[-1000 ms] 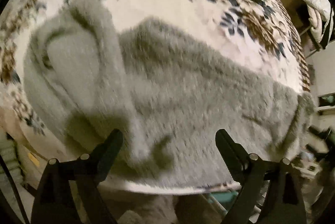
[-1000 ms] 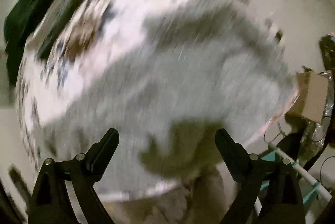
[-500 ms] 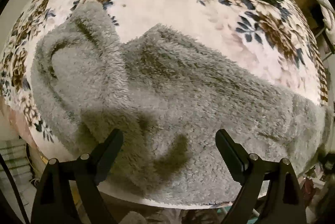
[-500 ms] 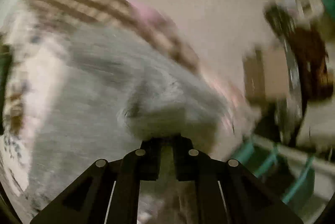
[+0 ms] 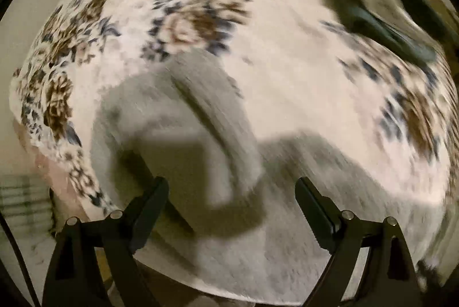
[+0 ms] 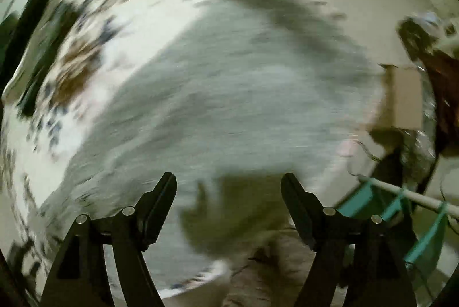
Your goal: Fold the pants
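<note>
- the pants (image 5: pixel 200 134), grey and fleecy, lay on the floral bedspread (image 5: pixel 287 71), near its front edge.
- in the left wrist view one end of the garment sat doubled back on itself in a curved flap; the rest ran off to the right, flat.
- the left gripper (image 5: pixel 231 195) hovered over that flap, jaws spread wide, holding nothing.
- the right gripper (image 6: pixel 229 192) was likewise spread and empty above the broad grey stretch of the pants (image 6: pixel 229 94).
- both views were badly smeared; seams and waistband could not be made out.
- judgement: folding was at an early stage. one partial turn-over was in place; a neat lengthwise fold and the final halving appeared still to be done.
- dark clothing (image 5: pixel 381 20) lay at the far side of the bed, apart.
</note>
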Tool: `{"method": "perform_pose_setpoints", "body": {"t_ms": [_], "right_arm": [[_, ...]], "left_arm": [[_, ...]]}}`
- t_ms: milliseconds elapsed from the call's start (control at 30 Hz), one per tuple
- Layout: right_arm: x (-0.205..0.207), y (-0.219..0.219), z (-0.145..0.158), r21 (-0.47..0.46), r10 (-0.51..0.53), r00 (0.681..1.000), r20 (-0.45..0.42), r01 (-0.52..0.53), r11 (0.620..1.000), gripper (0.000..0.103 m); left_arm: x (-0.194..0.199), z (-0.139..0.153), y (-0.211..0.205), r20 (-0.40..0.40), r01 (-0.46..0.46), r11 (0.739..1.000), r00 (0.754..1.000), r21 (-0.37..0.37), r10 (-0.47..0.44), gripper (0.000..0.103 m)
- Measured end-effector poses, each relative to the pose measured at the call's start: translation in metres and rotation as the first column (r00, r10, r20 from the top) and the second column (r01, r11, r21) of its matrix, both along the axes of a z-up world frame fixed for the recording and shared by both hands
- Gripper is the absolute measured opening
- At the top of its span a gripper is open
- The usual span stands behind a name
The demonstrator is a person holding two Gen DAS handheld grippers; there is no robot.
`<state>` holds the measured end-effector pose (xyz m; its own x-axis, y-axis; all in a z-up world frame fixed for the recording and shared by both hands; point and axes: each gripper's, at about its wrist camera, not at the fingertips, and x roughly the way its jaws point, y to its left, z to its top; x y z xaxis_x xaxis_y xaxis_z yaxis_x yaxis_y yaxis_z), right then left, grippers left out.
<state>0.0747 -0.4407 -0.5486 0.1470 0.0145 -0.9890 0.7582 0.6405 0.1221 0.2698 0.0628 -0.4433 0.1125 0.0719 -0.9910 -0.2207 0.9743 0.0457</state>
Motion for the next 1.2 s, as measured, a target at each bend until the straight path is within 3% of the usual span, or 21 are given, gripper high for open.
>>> {"method": "perform_pose_setpoints", "body": {"t_ms": [133,200,267,300,333,433,500,600,667,733,800,867,900,933,967,1000,1033,1100,1133,1167,1200], "right_arm": [[0.041,0.033,-0.04,0.161,0.026,1.0,-0.009,-0.024,0.987,0.078],[0.056,0.046,-0.059,0.177,0.073,0.997,-0.027,-0.067,0.982,0.078],[0.074,0.067,-0.064,0.163,0.133,0.99,-0.041,-0.125,0.979,0.078],[0.08,0.073,-0.066,0.162,0.151,0.988,-0.042,-0.142,0.977,0.078],[0.085,0.08,-0.064,0.159,0.166,0.985,-0.037,-0.158,0.974,0.077],[0.099,0.096,-0.052,0.148,0.2,0.98,-0.015,-0.196,0.969,0.077],[0.104,0.102,-0.043,0.141,0.222,0.975,-0.006,-0.218,0.966,0.077],[0.112,0.11,-0.032,0.149,0.24,0.971,0.005,-0.238,0.96,0.077],[0.115,0.112,-0.029,0.163,0.265,0.964,0.004,-0.262,0.951,0.077],[0.117,0.12,-0.029,0.171,0.288,0.958,-0.003,-0.283,0.944,0.077],[0.118,0.131,-0.036,0.204,0.32,0.947,-0.028,-0.308,0.929,0.078],[0.117,0.137,-0.04,0.26,0.333,0.943,-0.014,-0.318,0.912,0.078],[0.121,0.143,-0.041,0.285,0.351,0.936,-0.001,-0.336,0.898,0.078],[0.126,0.148,-0.04,0.297,0.371,0.928,0.014,-0.358,0.885,0.078],[0.134,0.159,-0.037,0.309,0.409,0.911,0.041,-0.401,0.862,0.078],[0.143,0.168,-0.035,0.321,0.45,0.89,0.068,-0.447,0.835,0.078],[0.159,0.187,-0.031,0.335,0.513,0.852,0.106,-0.517,0.788,0.078],[0.189,0.22,-0.025,0.334,0.622,0.769,0.15,-0.631,0.7,0.078],[0.205,0.245,-0.025,0.34,0.688,0.705,0.171,-0.698,0.631,0.078],[0.227,0.278,-0.027,0.342,0.763,0.617,0.194,-0.772,0.536,0.078],[0.235,0.298,-0.029,0.34,0.801,0.564,0.199,-0.807,0.483,0.078]], "left_arm": [[0.061,-0.037,0.036,-0.127,-0.086,0.993,0.989,-0.079,0.076,0.09],[0.079,-0.058,0.04,-0.179,-0.086,0.99,0.982,-0.116,0.064,0.09],[0.087,-0.074,0.043,-0.185,-0.086,0.986,0.981,-0.145,0.058,0.054],[0.086,-0.077,0.045,-0.179,-0.083,0.984,0.982,-0.159,0.054,0.01],[0.082,-0.075,0.048,-0.158,-0.085,0.982,0.986,-0.166,0.059,0.007],[0.05,-0.032,0.06,0.045,-0.049,0.984,0.997,-0.173,0.058,0.006],[0.008,0.006,0.077,0.169,-0.046,0.98,0.982,-0.195,0.08,0.006],[-0.058,0.037,0.115,0.251,-0.115,0.974,0.954,-0.194,0.163,0.006],[-0.1,0.034,0.148,0.247,-0.198,0.966,0.94,-0.168,0.236,0.006],[-0.134,0.011,0.175,0.186,-0.294,0.948,0.931,-0.123,0.313,0.009],[-0.168,-0.025,0.205,0.061,-0.424,0.899,0.9,-0.113,0.432,0.011],[-0.195,-0.05,0.223,-0.047,-0.541,0.833,0.841,-0.116,0.539,0.015],[-0.205,-0.053,0.226,-0.057,-0.57,0.809,0.821,-0.143,0.569,0.015],[-0.208,-0.051,0.224,-0.051,-0.572,0.808,0.819,-0.138,0.571,0.017],[-0.207,-0.048,0.217,-0.039,-0.557,0.823,0.83,-0.114,0.557,0.021],[-0.203,-0.042,0.208,-0.02,-0.529,0.843,0.848,-0.1,0.53,0.034],[-0.198,-0.037,0.199,-0.004,-0.501,0.861,0.865,-0.088,0.503,0.056],[-0.182,-0.03,0.177,0.04,-0.431,0.9,0.9,-0.073,0.434,0.085],[-0.175,-0.029,0.169,0.062,-0.398,0.915,0.914,-0.064,0.402,0.085],[-0.165,-0.029,0.156,0.077,-0.363,0.931,0.928,-0.044,0.366,0.085],[-0.157,-0.03,0.15,0.083,-0.339,0.94,0.936,-0.036,0.341,0.085]]}}
